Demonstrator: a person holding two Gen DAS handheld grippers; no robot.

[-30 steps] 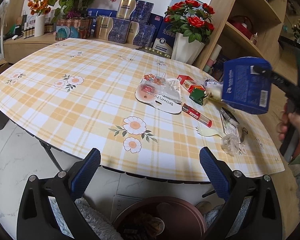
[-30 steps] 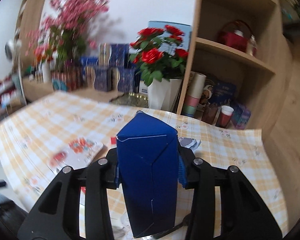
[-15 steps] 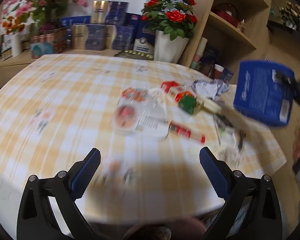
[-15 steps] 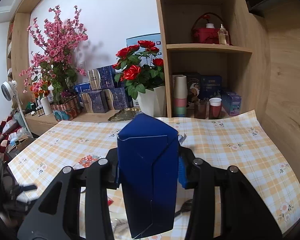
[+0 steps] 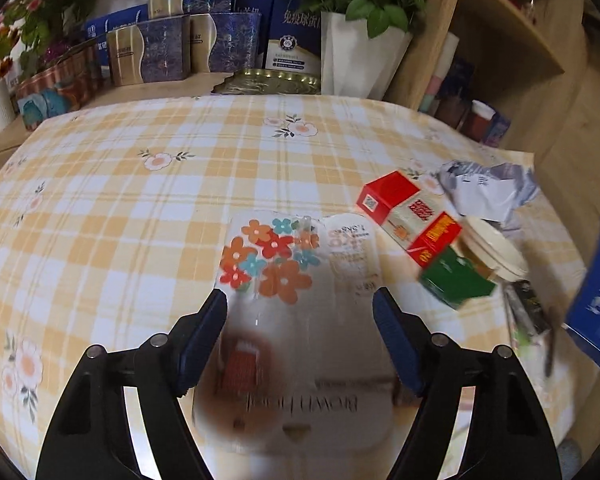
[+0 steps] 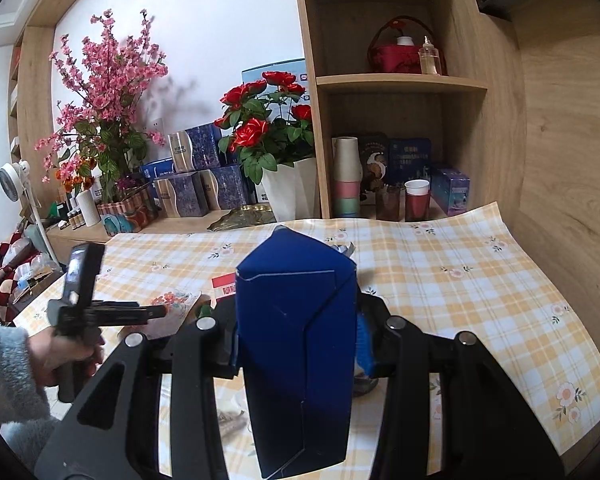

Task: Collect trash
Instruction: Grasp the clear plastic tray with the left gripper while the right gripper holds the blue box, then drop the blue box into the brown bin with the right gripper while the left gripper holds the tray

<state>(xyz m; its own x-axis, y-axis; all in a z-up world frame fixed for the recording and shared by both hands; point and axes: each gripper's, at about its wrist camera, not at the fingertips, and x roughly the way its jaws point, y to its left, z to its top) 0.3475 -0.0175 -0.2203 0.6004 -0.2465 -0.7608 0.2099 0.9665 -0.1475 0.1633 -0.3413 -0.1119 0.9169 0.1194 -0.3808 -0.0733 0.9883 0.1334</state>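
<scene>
Between my left gripper's (image 5: 300, 336) spread jaws lies the flowered wrapper (image 5: 296, 280), flat on the table (image 5: 120, 200). My right gripper (image 6: 296, 344) pinches the blue box (image 6: 296, 344), upright above the table's right side.

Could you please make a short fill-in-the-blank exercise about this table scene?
1. The right gripper is shut on a ____ box.
2. The roses stand in a ____ vase.
3. The flowered plastic package lies between the fingers of the ____ gripper.

Missing words: blue; white; left
</scene>
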